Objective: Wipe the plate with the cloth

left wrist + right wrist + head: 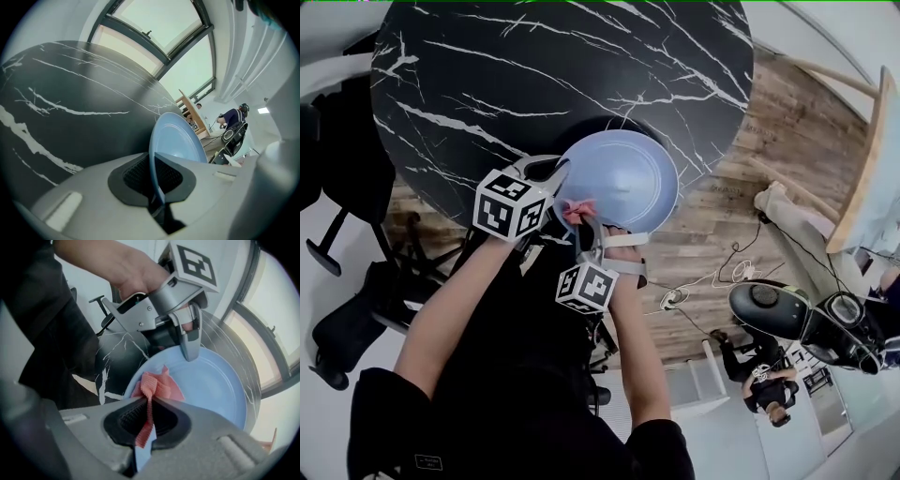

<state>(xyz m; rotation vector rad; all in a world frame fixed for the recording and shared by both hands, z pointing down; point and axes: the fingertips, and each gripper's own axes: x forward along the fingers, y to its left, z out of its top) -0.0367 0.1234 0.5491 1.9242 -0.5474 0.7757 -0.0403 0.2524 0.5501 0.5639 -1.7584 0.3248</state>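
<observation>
The left claw (553,171) is clamping the blue plate's (623,178) left rim at the black worktop's (534,66) near edge, while the right claw (584,228), pointing steeply down, is gripping the pink cloth (576,211) at the plate's near rim.

Round pale-blue plate (626,176), bunched pink cloth (575,212) on its near edge

One plate (623,178) is counted, its rim clamped by the left tongs (555,171), and one cloth (575,212) is counted, pinched in the right tongs (583,225). Two marker cubes (511,204) are counted, one on each of the tongs, over one black marbled surface (534,75). One further person (769,394) is seen well apart from the right tongs.
</observation>
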